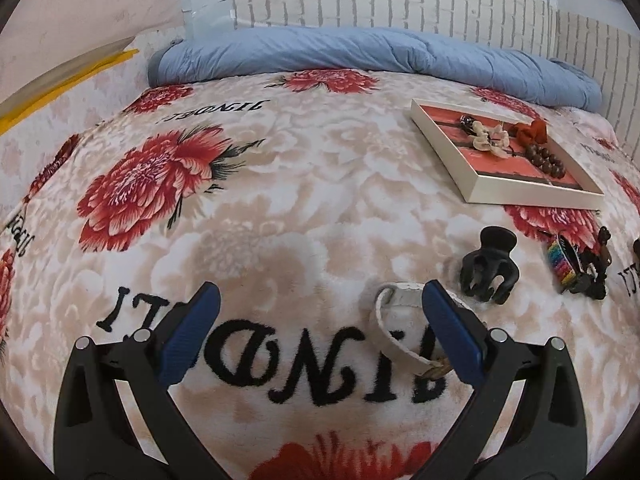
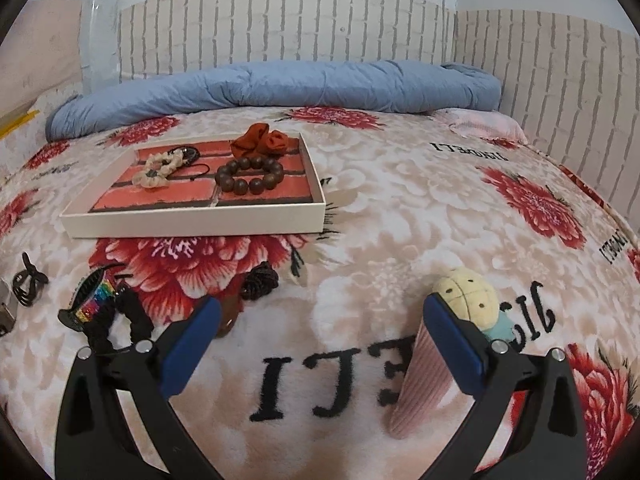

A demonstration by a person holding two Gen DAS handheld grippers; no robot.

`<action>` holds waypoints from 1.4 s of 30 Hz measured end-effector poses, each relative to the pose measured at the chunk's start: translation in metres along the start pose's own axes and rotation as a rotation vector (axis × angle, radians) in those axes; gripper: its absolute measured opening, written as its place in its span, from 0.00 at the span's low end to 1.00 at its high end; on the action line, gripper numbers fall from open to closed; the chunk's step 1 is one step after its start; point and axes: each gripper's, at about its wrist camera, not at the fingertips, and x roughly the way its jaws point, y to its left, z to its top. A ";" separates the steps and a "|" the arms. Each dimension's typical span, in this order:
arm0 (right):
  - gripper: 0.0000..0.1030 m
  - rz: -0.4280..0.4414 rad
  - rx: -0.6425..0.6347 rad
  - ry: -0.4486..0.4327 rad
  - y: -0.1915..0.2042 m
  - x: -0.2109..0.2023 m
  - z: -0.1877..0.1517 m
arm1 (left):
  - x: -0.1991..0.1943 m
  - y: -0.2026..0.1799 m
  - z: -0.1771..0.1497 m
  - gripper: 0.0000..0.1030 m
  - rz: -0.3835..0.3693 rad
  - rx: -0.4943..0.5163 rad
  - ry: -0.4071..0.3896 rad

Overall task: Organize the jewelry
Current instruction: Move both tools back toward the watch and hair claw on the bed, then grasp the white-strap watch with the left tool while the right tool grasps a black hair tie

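Black lettering woven into the floral blanket (image 1: 280,208), upside down to both cameras and only partly legible: something like "JINGDELI" between the left fingers, "JIAOGELI"-like near the far edge in the right view. No readable writing on the tray or the pieces. Left gripper (image 1: 320,312) spread wide above the blanket, nothing pinched; white strap bracelet (image 1: 394,332) lying on the lettering between the fingers, well over toward the right-hand finger and partly hidden behind it. Black claw clip (image 1: 490,272) just beyond that finger's tip, rainbow-banded hair clip (image 1: 562,260) and other dark pieces farther right. White-rimmed tray (image 1: 472,184) with a red brick-pattern floor farther off to the right, holding a cream flower scrunchie (image 1: 490,140), an orange-red fabric bow (image 1: 530,130) and a brown wooden bead bracelet (image 1: 546,160). Right gripper (image 2: 322,312) likewise spread wide, holding nothing; pink ribbed band (image 2: 420,380) with a yellow plush head (image 2: 468,296) lying along the inside of its right-hand finger, contact not clear. Dark knotted hair tie (image 2: 260,280) just past the left-hand fingertip. Tray ahead and to the left in that view, blue quilt (image 2: 280,84) rolled along the brick-pattern wall behind.
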 end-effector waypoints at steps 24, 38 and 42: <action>0.84 0.097 -0.021 0.130 0.054 0.007 -0.003 | 0.027 -0.002 -0.010 0.76 -0.057 0.023 0.106; 0.64 0.157 0.025 0.186 0.070 0.009 -0.004 | 0.035 -0.007 -0.012 0.63 -0.109 0.024 0.146; 0.64 0.160 -0.025 0.206 0.084 0.012 -0.008 | 0.035 -0.008 -0.012 0.62 -0.111 0.028 0.145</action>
